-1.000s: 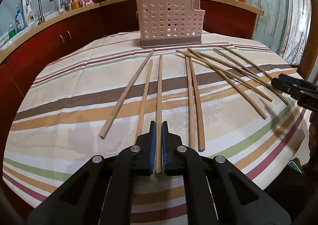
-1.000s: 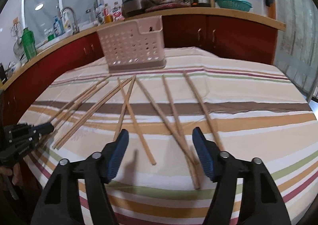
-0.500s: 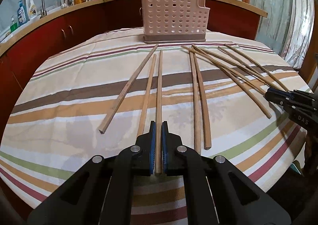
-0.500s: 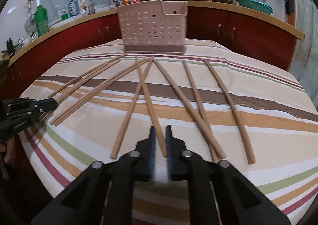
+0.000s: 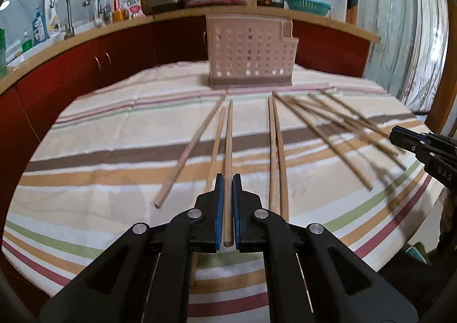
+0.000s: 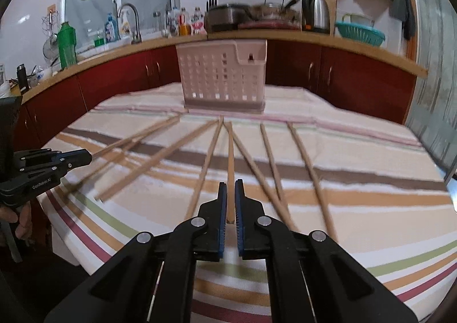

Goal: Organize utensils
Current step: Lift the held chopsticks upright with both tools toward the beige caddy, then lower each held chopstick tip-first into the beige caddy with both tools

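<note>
Several long wooden chopsticks lie fanned out on a striped tablecloth [image 5: 100, 157] in front of a pale perforated utensil basket [image 5: 248, 51] that stands upright at the far side. My left gripper [image 5: 228, 177] is shut on the near end of one chopstick [image 5: 228, 137], which points straight at the basket. In the right wrist view, my right gripper [image 6: 230, 183] is closing its jaws on the near end of another chopstick [image 6: 230, 157], and the blue pads [image 6: 222, 226] press on it. The basket [image 6: 220, 74] stands straight ahead there too. Each gripper shows at the other view's edge: the right gripper [image 5: 422, 146] and the left gripper [image 6: 57, 161].
Red cabinets and a wooden counter [image 6: 342, 43] curve behind the table, with a sink tap [image 6: 131, 17], bottles, a wok, a kettle [image 6: 314, 13] and a teal basket on top. A hand [image 6: 17, 223] holds the left gripper's handle at the table's left edge.
My right gripper's jaws went from wide open to closed around a chopstick's near end, and it rose a little. The left gripper stayed shut on its chopstick.
</note>
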### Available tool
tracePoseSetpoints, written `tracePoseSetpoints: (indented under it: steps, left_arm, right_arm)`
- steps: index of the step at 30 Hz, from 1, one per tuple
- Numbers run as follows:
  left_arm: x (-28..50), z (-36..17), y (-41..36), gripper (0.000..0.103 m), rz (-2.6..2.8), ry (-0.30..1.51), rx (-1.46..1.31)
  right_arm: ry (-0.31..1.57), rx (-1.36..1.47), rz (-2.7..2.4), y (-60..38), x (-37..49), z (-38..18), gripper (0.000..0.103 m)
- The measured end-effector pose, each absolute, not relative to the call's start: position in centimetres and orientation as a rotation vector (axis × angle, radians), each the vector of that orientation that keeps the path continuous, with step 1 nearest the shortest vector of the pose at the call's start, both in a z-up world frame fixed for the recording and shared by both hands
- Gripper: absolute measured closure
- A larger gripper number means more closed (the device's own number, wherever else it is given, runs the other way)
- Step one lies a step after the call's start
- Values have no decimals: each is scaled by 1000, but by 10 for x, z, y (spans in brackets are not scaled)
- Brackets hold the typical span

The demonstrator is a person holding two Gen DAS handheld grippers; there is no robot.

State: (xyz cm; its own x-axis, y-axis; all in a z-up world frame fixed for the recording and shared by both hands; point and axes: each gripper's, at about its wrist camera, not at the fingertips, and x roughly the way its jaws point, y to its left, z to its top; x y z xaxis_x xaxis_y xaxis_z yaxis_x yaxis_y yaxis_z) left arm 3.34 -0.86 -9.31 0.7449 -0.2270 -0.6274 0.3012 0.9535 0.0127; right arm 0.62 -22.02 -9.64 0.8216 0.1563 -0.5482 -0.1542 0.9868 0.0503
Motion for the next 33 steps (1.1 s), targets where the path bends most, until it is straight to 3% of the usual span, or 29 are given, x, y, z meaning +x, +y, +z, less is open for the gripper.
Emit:
tracePoseSetpoints:
  steps: [20, 33]
  left_arm:
    - [8, -1, -3, 97, -266, 410, 57]
    - [45, 27, -10, 97, -254, 363, 49]
  right_arm:
    - [369, 51, 164, -225, -11, -17, 97]
    - [309, 52, 181, -229, 26, 7, 97]
